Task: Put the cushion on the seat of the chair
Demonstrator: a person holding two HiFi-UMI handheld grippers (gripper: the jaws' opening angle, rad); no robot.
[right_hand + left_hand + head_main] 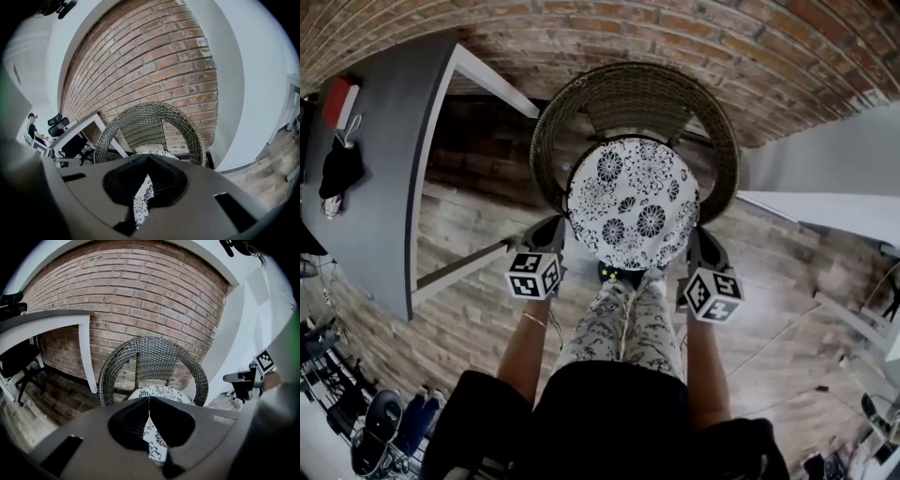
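Over the chair (pixel 628 94), left gripper (pixel 557 232) and right gripper (pixel 699 242) fingers each pinch the cushion (pixel 630 202).

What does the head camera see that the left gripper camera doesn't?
Only the head view: the person's patterned trousers, the shoes on the floor, and the left gripper and right gripper from above. Only the left gripper view: its jaws close up, shut on the floral cushion. Both: that cushion, the wicker chair, the brick wall, the grey table.
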